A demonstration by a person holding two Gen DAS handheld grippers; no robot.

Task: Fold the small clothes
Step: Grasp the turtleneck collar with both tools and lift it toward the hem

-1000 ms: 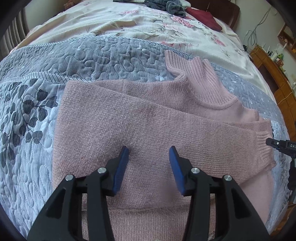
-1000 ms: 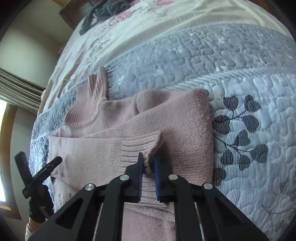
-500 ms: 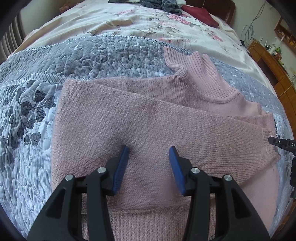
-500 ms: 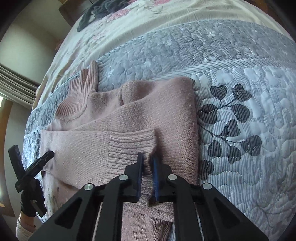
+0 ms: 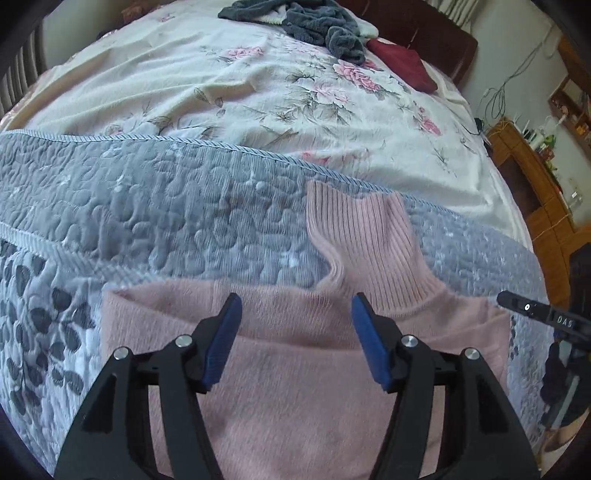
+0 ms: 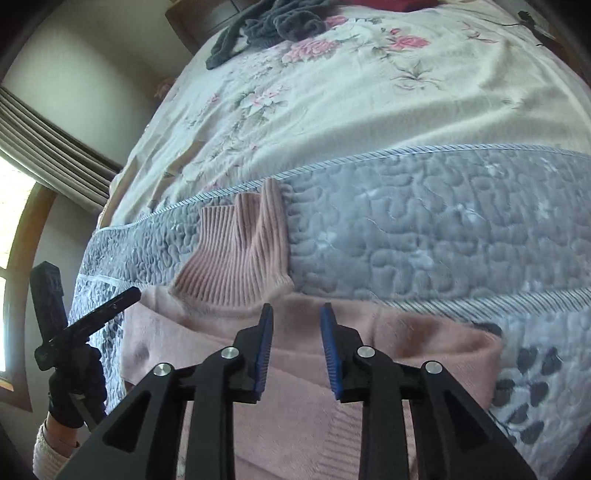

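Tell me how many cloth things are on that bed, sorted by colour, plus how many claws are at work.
Pink: 1, the sweater
Dark grey: 1, the rumpled heap
Dark red: 1, the folded piece
Claws: 2, left claw and right claw, both open and empty
Total: 3 cloth things, 2 claws

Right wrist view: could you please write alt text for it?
The open right gripper hovers over a folded pink knit turtleneck sweater on a grey quilted bedspread. The left gripper is at the left edge.

Both claws, left [image 5: 295, 332] and right [image 6: 296, 345], had black frames, ribbed blue pads, silver screws; the hand [image 6: 72, 387] wore a black glove.
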